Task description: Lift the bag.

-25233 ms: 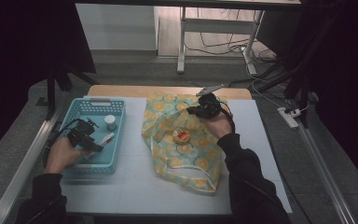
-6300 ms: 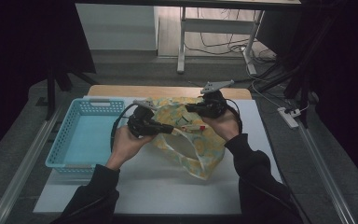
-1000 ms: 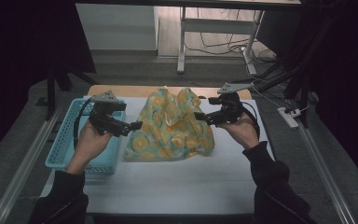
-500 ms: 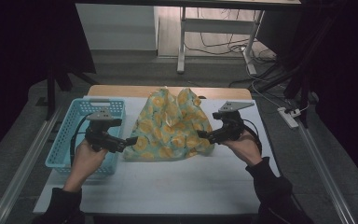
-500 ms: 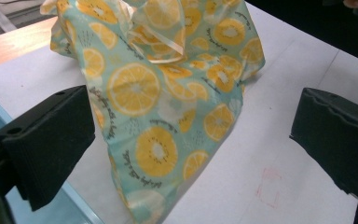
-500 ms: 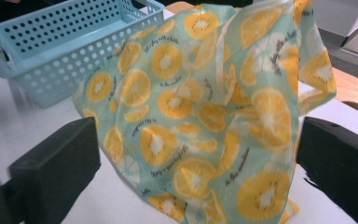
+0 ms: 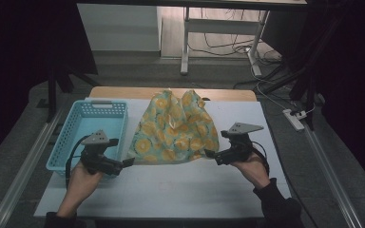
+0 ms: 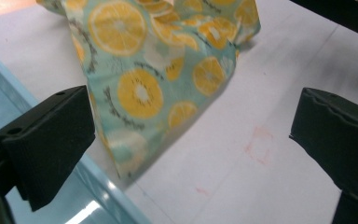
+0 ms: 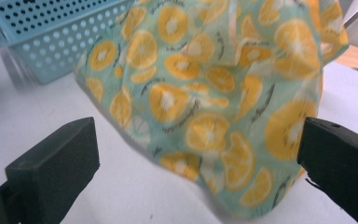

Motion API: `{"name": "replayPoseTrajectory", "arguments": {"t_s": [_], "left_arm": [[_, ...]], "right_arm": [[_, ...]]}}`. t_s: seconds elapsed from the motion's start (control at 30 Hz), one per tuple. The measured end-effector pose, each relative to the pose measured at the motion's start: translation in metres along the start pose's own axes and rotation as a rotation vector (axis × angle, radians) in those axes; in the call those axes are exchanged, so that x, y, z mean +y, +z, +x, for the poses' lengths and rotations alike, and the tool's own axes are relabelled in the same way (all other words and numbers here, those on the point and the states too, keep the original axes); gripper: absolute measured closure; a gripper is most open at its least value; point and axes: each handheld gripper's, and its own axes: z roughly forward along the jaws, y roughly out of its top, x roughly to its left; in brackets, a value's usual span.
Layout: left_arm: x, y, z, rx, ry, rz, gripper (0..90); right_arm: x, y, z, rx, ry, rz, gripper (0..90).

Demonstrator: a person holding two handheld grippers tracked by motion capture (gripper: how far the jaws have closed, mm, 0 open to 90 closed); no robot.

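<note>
High view is dim, surroundings black, table [image 7: 171, 190] lit from above. Slight softness noted. In both gripper views the near jaws are blurred; ahead of them the cloth [image 9: 214, 93] is evenly lit, mildly motion-smeared, soft shadow beneath.

Both hands reach forward, the left gripper [image 7: 126, 163] and right gripper [image 7: 211, 154] with fingers spread wide.
</note>
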Motion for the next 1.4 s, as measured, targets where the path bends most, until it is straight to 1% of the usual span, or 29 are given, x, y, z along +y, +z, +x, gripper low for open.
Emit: {"name": "replayPoseTrajectory", "arguments": {"t_s": [0.17,0.27,0.4,0.5,0.6,0.67,0.73,0.77,0.83,0.87,1.0,1.1,1.17,1.23,1.37,1.4], "left_arm": [[-0.018,-0.005,-0.007,0.018,0.001,0.008,0.0],[-0.027,-0.009,-0.013,0.032,-0.003,0.007,0.0],[-0.041,-0.012,-0.022,0.057,-0.006,0.019,0.0],[-0.049,-0.013,-0.027,0.075,-0.003,0.027,0.0],[-0.057,-0.017,-0.031,0.086,-0.013,0.023,0.0],[-0.062,-0.02,-0.033,0.104,-0.019,0.015,0.0],[-0.068,-0.025,-0.034,0.111,-0.031,0.002,0.0],[-0.07,-0.027,-0.035,0.117,-0.035,0.003,0.0],[-0.076,-0.032,-0.037,0.14,-0.037,0.004,0.0],[-0.08,-0.036,-0.037,0.151,-0.04,0.004,0.0],[-0.094,-0.046,-0.038,0.181,-0.061,0.014,0.0],[-0.107,-0.052,-0.035,0.197,-0.091,0.022,0.0],[-0.114,-0.055,-0.032,0.21,-0.107,0.032,0.0],[-0.119,-0.055,-0.029,0.221,-0.122,0.047,0.0],[-0.126,-0.054,-0.026,0.246,-0.136,0.096,0.0],[-0.127,-0.056,-0.025,0.251,-0.14,0.097,0.0]], "right_arm": [[-0.017,-0.008,0.009,-0.028,-0.037,0.022,0.0],[-0.027,-0.014,0.014,-0.037,-0.042,0.023,0.0],[-0.047,-0.023,0.018,-0.051,-0.026,0.026,0.0],[-0.063,-0.029,0.017,-0.064,-0.002,0.038,0.0],[-0.076,-0.037,0.016,-0.079,0.027,0.045,0.0],[-0.083,-0.043,0.016,-0.091,0.042,0.045,0.0],[-0.089,-0.049,0.018,-0.104,0.058,0.043,0.0],[-0.093,-0.052,0.019,-0.109,0.065,0.043,0.0],[-0.099,-0.057,0.021,-0.118,0.076,0.043,0.0],[-0.102,-0.06,0.022,-0.124,0.077,0.052,0.0],[-0.111,-0.069,0.028,-0.144,0.078,0.056,0.0],[-0.118,-0.075,0.032,-0.17,0.077,0.062,0.0],[-0.122,-0.078,0.033,-0.178,0.079,0.078,0.0],[-0.127,-0.081,0.034,-0.183,0.086,0.093,0.0],[-0.135,-0.087,0.035,-0.188,0.095,0.13,0.0],[-0.136,-0.089,0.036,-0.192,0.098,0.125,0.0]]}}
